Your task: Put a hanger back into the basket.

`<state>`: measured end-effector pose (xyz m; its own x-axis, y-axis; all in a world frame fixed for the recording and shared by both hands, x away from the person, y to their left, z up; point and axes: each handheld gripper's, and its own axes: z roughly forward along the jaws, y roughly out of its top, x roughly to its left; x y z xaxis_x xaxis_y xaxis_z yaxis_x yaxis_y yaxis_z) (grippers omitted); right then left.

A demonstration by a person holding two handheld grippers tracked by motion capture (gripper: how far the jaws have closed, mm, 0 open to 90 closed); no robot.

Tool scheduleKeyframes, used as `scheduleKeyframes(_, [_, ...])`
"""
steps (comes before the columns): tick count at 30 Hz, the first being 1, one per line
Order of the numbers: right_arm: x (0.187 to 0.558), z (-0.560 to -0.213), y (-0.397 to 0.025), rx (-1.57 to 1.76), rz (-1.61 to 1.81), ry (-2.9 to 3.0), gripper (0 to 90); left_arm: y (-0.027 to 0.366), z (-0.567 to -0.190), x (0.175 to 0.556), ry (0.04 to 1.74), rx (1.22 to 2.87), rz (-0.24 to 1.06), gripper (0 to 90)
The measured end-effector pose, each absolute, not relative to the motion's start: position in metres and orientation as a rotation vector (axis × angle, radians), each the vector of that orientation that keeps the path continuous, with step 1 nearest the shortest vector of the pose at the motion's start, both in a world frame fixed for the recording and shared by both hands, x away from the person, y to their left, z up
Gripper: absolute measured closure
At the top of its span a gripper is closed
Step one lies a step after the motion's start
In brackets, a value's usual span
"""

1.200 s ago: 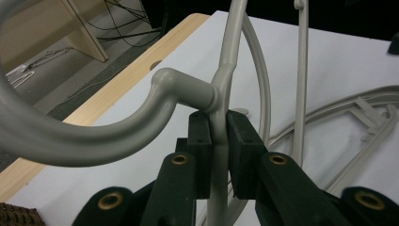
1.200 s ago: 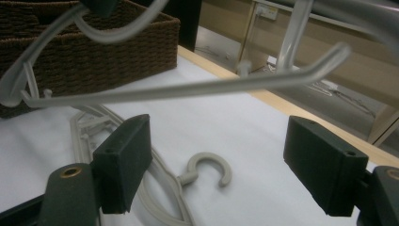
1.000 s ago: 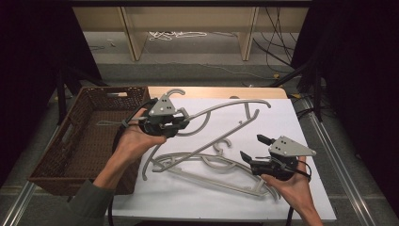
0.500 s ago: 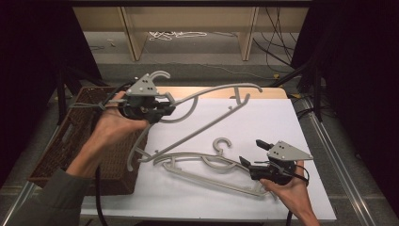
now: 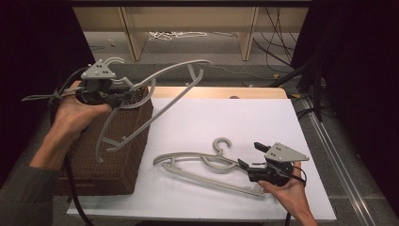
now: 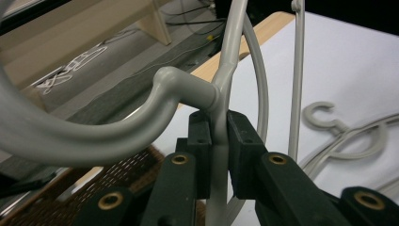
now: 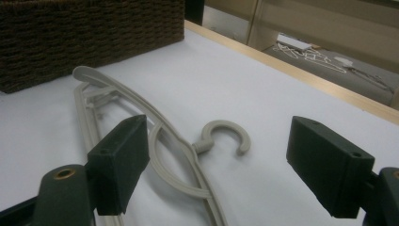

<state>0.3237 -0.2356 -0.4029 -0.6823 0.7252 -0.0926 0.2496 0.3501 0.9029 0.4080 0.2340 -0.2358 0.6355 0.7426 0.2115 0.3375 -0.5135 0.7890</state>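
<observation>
Left claw [image 5: 123, 92] clamps the neck of a grey hanger [image 5: 155, 101], holding it in the air above the wicker basket [image 5: 123, 155]. On the white table [image 5: 226, 117] lies a second hanger [image 5: 202, 165]; beside it, the right claw [image 5: 248, 156] gapes open, gripping nothing.

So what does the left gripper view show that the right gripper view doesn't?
Left gripper view: the left gripper shut on the neck of a lifted grey hanger, just below its hook. Right gripper view: the right gripper with jaws wide apart and the side wall of the wicker basket. Both: the second grey hanger lying flat on the white table.
</observation>
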Motion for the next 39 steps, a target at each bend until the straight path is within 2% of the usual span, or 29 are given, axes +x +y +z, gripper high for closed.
scheduleKeyframes(17, [0.324, -0.408, -0.235, 0.869, 1.302, 2.125, 21.8, 0.307, -0.266, 0.423, 1.032, 2.106, 0.775, 81.2])
scheduleKeyframes(39, [0.326, -0.411, -0.236, 0.878, 1.282, 2.150, 22.0, 0.354, -0.312, 0.426, 1.162, 2.110, 0.830, 81.2])
